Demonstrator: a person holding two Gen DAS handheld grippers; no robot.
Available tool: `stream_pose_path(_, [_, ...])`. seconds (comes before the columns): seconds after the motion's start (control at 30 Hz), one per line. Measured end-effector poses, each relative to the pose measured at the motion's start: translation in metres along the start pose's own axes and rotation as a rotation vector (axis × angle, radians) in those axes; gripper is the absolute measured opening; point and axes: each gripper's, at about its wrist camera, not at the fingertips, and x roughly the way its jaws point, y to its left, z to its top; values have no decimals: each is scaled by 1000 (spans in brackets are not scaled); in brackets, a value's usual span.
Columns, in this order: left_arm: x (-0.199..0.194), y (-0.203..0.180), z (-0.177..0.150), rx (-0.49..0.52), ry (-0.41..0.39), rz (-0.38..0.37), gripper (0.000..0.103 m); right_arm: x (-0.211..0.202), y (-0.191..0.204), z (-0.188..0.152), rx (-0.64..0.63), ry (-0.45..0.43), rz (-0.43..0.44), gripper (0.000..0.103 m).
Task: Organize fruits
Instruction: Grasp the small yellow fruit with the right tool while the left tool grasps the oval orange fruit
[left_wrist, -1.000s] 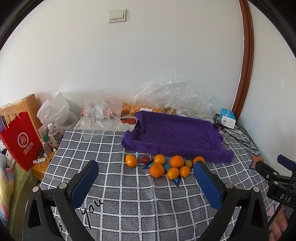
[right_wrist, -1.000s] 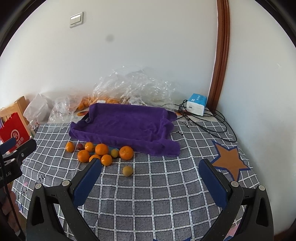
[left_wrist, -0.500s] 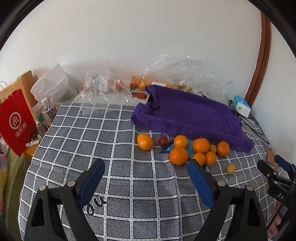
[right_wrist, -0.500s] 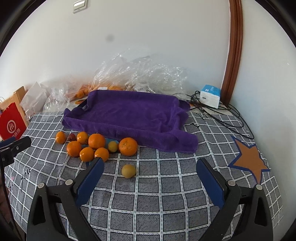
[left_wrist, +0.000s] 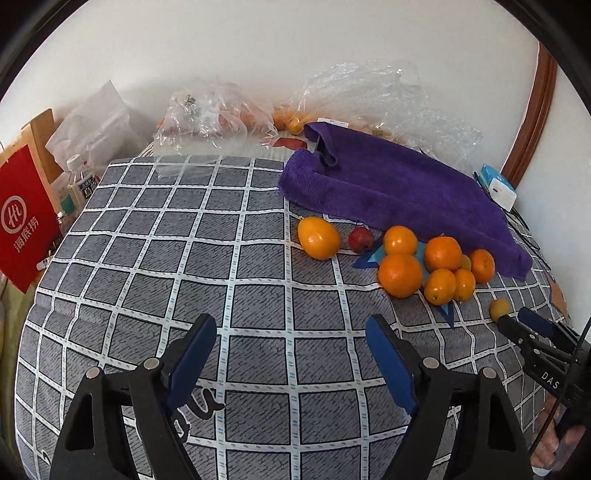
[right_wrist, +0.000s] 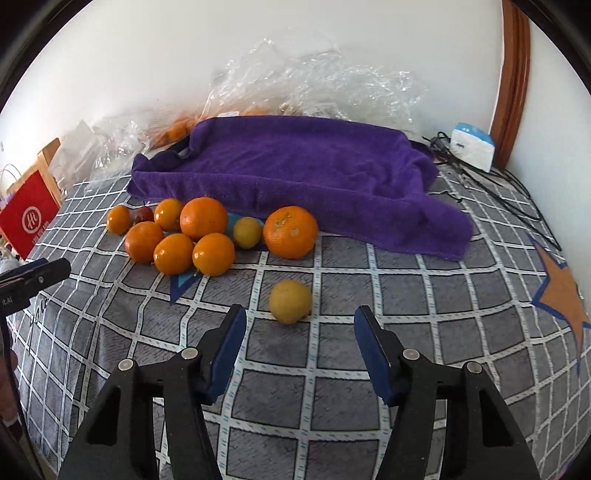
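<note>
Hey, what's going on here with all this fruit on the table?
A person holds a gripper in each hand and is sorting fruit on a checked tablecloth. The right gripper is open and lined up on a lone yellow fruit that lies apart from the orange pile. The left gripper hovers open over bare cloth, holding nothing. No fruit lies on the purple towel yet.

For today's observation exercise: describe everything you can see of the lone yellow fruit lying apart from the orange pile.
The yellow fruit is small, round and pale yellow with a dull, faintly mottled skin. It rests alone on the grey checked tablecloth, touching no other fruit, nearer the camera than the orange pile. The open right gripper is just short of it, not touching.
</note>
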Motion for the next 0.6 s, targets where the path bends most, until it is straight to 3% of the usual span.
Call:
stream_pose_path(0.07, [3,-1,0,-9,8,-1,81,9,3,1,-9,28,11,47])
stream_pose_path(0.13, [5,-1,1,-19,15,-4,81,18,5,3,-13,55,10,40])
stream_pose_path(0.2, [8,0,5,-32,18,-8,81,21,4,6,-15,45,3,39])
stream_pose_path(0.27, [12,1,10,-48,18,-4,81,23,1,7,-8,42,13,28])
stream_pose_path(0.4, [24,3,23,-87,9,4,81,22,-10,9,8,38,33,28])
stream_pose_path(0.6, [49,-6,43,-95,30,-5,81,23,-35,13,40,30,-46,28])
